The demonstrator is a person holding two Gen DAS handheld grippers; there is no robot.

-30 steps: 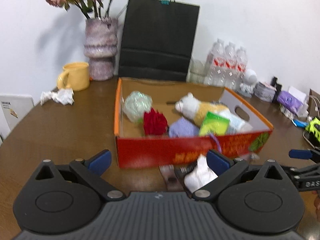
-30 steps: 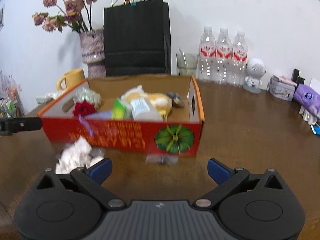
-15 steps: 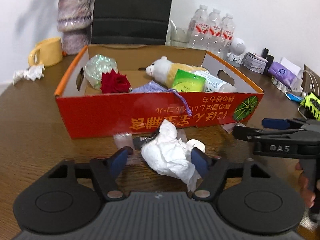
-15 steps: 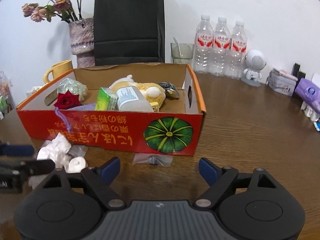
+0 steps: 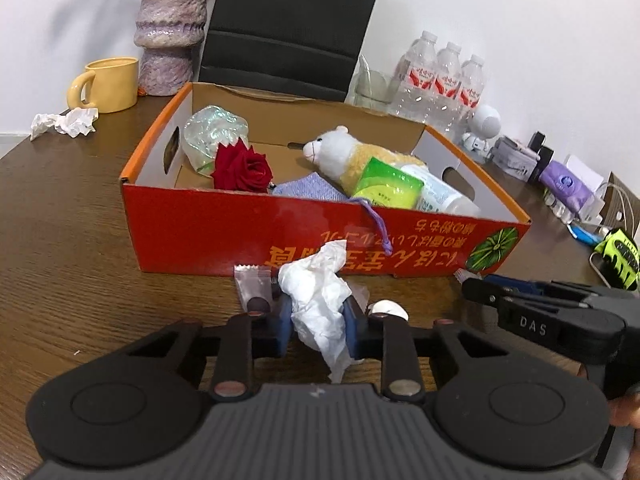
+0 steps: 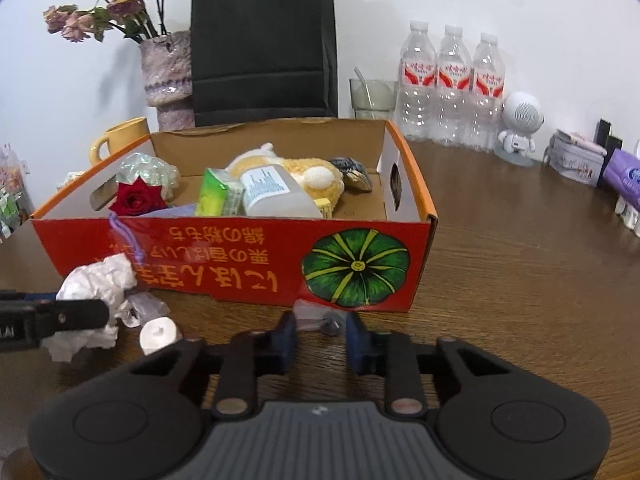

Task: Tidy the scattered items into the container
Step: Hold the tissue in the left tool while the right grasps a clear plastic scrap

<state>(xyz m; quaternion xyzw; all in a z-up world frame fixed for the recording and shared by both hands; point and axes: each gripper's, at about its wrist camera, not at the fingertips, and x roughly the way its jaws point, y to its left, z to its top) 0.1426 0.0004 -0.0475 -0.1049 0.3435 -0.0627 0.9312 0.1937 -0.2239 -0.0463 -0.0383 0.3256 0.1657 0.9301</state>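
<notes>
1. While it lies on the brown counter (image 5: 72, 248) just near the red box (image 5: 224, 236), the crumpled white tissue (image 5: 318, 300) sits between the left tool (image 5: 316, 326) fingers, which are clenched on it.
2. Beside the tissue lie a small sachet (image 5: 252, 290) on the left and a white cap (image 5: 386, 308) on the right.
3. At the box's near right corner, a clear packet (image 6: 322, 318) lies between the right tool (image 6: 320, 338) fingers; they are narrowed around it, and whether they grip it cannot be told.
4. Inside the box rest a red rose (image 5: 242, 170), a plush toy (image 5: 352, 156) and a green pack (image 5: 386, 188).
</notes>
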